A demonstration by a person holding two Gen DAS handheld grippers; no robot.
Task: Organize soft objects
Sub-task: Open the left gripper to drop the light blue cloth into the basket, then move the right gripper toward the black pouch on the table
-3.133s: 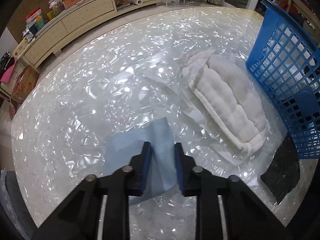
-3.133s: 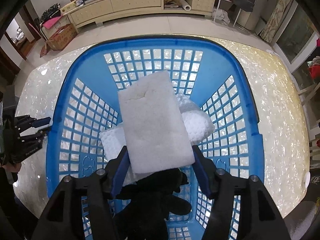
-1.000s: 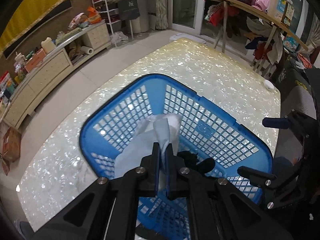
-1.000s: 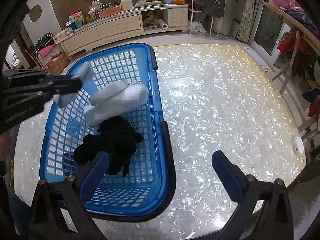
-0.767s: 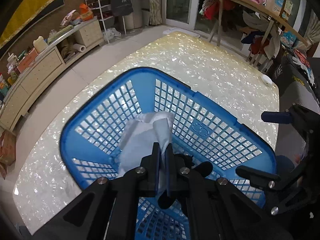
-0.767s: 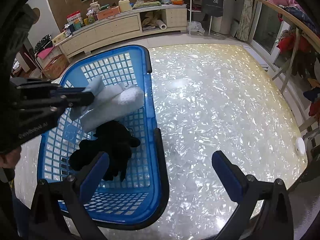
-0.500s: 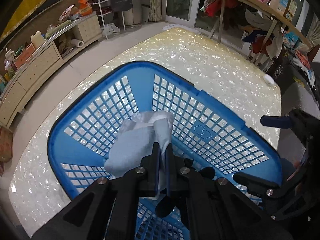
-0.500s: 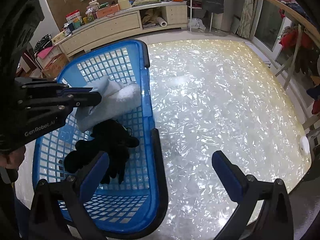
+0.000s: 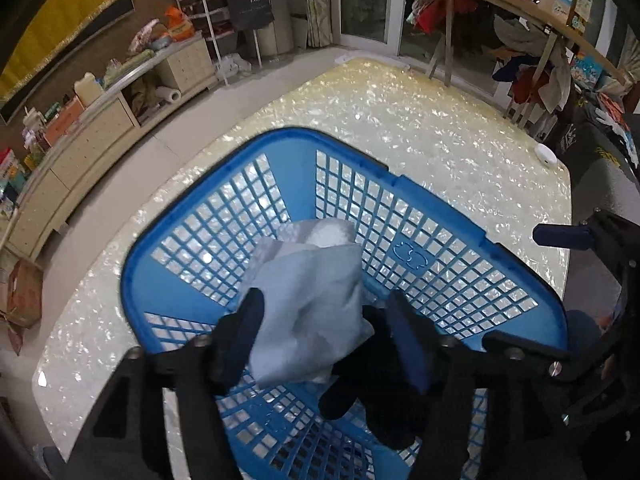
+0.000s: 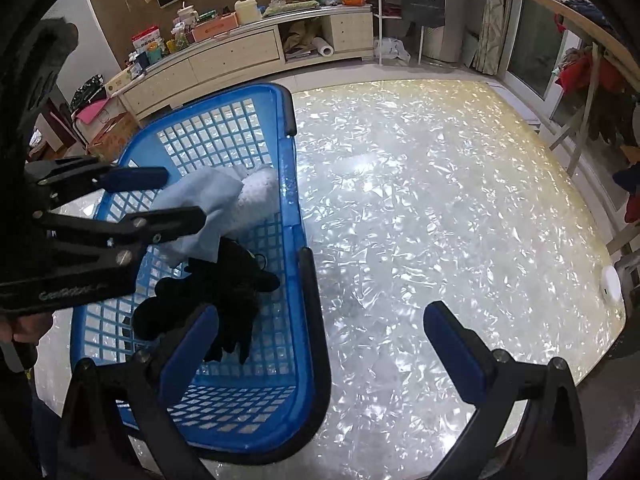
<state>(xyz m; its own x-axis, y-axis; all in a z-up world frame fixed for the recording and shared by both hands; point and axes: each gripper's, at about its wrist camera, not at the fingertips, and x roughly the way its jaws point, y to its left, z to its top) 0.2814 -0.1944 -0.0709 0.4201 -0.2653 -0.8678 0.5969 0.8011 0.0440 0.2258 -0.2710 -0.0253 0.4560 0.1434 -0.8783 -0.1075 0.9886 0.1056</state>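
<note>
Pearly, mother-of-pearl-patterned tabletop (image 10: 420,208) underneath everything, bare across its right half in the right wrist view, save for a small white disc (image 10: 611,283) near the far edge.

On its left part, a blue lattice laundry basket (image 9: 440,224), open side up, serving as the collecting place for the soft things. Already inside: a white quilted pad (image 10: 260,196) against the side wall, and a black plush toy (image 10: 216,284) sprawled nearer the middle.

Directly above the basket, the left gripper (image 9: 324,336), tilted steeply downward. Jaws just been opening, now parted well wide, with the pale blue cloth (image 9: 308,304) between them but no longer pinched (bunched, draped over the white pad, one corner near the left pad). Released here, in all likelihood, so as to land on the pile rather than on the table. Whether fully settled or partly in the air: hard to tell.

To the right of the basket, the right gripper (image 10: 320,344), spread wide and holding nothing, parked over the rim and bare table, apparently kept clear of the drop.

Judging by the empty tabletop in view, sorting close to finished.
</note>
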